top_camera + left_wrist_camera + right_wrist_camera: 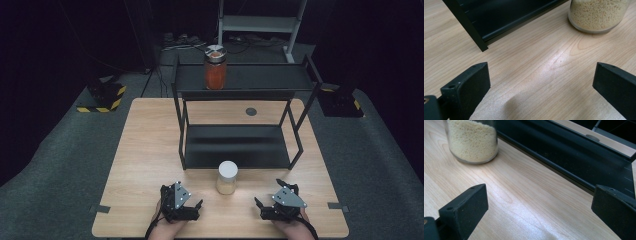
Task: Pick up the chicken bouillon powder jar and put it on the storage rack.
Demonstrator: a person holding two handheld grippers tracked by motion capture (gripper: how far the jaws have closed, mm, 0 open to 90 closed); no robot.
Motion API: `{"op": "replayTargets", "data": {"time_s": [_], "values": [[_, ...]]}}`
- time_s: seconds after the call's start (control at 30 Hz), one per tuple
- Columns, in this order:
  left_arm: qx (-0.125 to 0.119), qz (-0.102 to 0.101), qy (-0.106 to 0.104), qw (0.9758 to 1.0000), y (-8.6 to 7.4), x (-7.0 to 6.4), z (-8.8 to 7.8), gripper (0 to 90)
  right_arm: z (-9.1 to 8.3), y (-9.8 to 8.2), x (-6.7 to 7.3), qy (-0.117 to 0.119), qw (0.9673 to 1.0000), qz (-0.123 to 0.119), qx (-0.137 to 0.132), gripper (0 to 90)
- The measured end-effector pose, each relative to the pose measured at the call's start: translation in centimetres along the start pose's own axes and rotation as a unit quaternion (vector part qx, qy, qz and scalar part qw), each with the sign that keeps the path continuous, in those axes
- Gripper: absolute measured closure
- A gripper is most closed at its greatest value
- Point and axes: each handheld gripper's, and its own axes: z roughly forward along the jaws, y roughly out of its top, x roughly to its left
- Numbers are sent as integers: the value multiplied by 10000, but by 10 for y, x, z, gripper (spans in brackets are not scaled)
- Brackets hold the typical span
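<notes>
The upright grain jar (227, 178) stands between and just ahead of both released claws, left (187, 205) and right (270, 206), seemingly nearer the left.

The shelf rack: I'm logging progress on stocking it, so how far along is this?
Looks done: one red-filled jar stands on the top shelf of the black rack. In hand: nothing; the left gripper and right gripper rest open on the table. Seemingly left: the grain jar stands on the table before the rack, between the grippers, ungrasped; the lower shelf holds nothing.
</notes>
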Motion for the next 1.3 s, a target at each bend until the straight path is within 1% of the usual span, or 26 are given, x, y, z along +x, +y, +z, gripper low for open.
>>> {"op": "replayTargets", "data": {"time_s": [0.07, 0.13, 0.17, 0.2, 0.27, 0.37, 0.4, 0.47, 0.5, 0.7, 0.8, 0.87, 0.93, 1.03, 1.2, 1.3], "values": [[7, 66, 6, 10000, 0, -2, 1, 14, 0, -1, -3, 45, 10000, 61, -36, 0], [2, 120, 0, 9999, 0, -3, 0, 11, 0, 0, -4, 77, 10000, 22, -16, 4], [2, 120, 0, 9999, 0, -3, 0, 12, -1, 1, -3, 74, 10000, -37, -23, 3], [-17, 109, 8, 9999, 0, -3, 0, 12, -1, 1, -3, 74, 10000, -37, -23, 3], [-11, 114, 7, 9999, 0, -3, 0, 11, -4, 2, -2, 65, 9999, -84, -113, 3], [-8, 149, 50, 9999, 0, -5, 0, 12, -9, 6, -1, 127, 9995, -99, -276, 4], [15, 209, 77, 9998, 1, -7, 0, 12, -9, 6, -1, 127, 9995, -99, -276, 4], [30, 284, 82, 9996, 1, -9, 1, 12, -10, 5, 1, 121, 9991, -111, -393, 3], [33, 329, 82, 9994, 1, -10, 1, 12, -10, 6, 1, 167, 9989, -104, -424, 3], [31, 321, 78, 9995, 1, -9, 1, 13, -9, 9, 4, 242, 9981, -116, -550, 1], [49, 370, 78, 9993, 2, -10, 1, 12, -7, 11, 7, 307, 9977, -109, -601, 1], [30, 388, 98, 9992, 1, -11, 1, 13, -4, 14, 10, 348, 9974, -152, -606, 1], [52, 450, 93, 9989, 2, -12, 1, 12, -1, 17, 11, 405, 9972, -109, -619, 1], [46, 468, 77, 9989, 2, -12, 1, 12, 2, 21, 13, 456, 9969, -93, -630, 1], [33, 388, 88, 9992, 1, -11, 1, 13, 5, 23, 16, 507, 9964, -92, -673, 1], [37, 380, 82, 9992, 1, -10, 1, 12, 8, 24, 19, 552, 9959, -75, -715, 0]]}}
